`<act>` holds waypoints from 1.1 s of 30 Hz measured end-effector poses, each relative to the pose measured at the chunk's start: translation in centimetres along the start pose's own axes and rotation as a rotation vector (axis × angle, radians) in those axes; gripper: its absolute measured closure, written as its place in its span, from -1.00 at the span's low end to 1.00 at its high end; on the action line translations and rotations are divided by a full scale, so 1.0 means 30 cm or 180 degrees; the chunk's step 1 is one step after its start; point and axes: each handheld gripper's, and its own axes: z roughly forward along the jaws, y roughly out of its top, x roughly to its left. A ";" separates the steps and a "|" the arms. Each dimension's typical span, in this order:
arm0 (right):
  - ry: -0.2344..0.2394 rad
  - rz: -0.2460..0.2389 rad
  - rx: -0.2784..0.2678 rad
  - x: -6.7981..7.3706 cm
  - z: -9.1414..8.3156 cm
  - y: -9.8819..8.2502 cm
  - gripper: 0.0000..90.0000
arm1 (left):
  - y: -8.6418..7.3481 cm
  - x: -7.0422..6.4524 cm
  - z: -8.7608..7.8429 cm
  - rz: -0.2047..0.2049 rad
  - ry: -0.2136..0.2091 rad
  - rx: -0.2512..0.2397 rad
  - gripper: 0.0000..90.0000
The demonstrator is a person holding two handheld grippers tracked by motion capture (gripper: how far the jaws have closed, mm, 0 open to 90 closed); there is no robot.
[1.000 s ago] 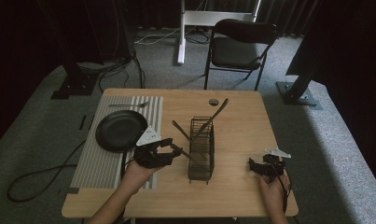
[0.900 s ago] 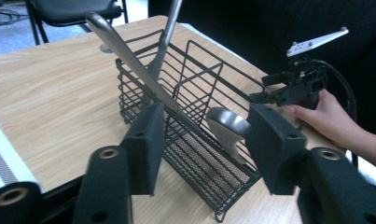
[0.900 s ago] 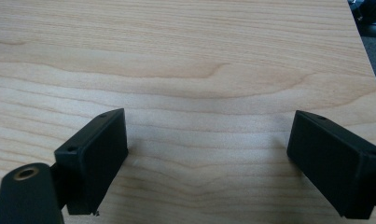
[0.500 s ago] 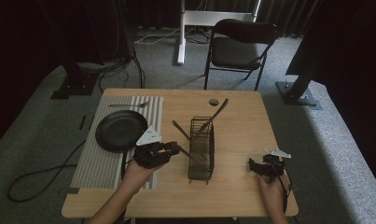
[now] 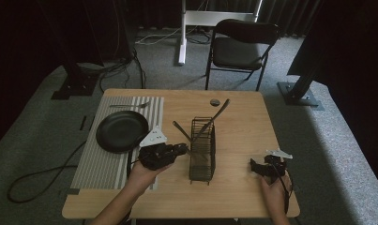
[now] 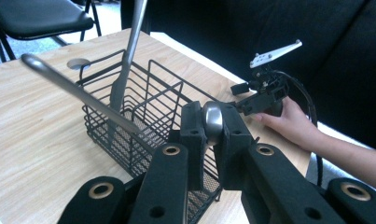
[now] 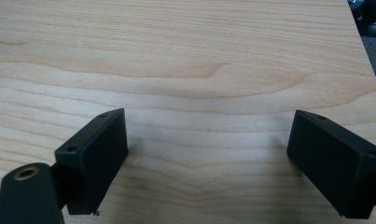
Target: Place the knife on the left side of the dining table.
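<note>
Left gripper view is showing the left gripper (image 6: 213, 135), jaws just closed, clamping a utensil handle (image 6: 212, 122) leaning from the wire basket (image 6: 143, 126), needing a straight lift next.

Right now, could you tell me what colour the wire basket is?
Black; the wire basket shows best in the left gripper view.
</note>
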 end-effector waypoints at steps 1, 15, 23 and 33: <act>0.0000 0.0001 -0.0002 0.000 0.000 0.000 -0.75 | 0.001 -0.003 0.003 -0.0003 0.0005 -0.0019 0.85; -0.0001 -0.0001 -0.0003 0.000 0.000 0.000 -0.75 | 0.049 -0.023 0.046 0.0158 -0.0015 -0.0081 0.86; 0.0000 0.0002 -0.0002 0.000 0.000 0.000 -0.75 | 0.086 -0.026 0.056 0.0134 -0.0082 -0.0147 0.86; 0.0000 -0.0001 -0.0001 0.000 0.000 0.000 -0.75 | 0.127 -0.050 0.013 0.0202 -0.0130 -0.0260 0.86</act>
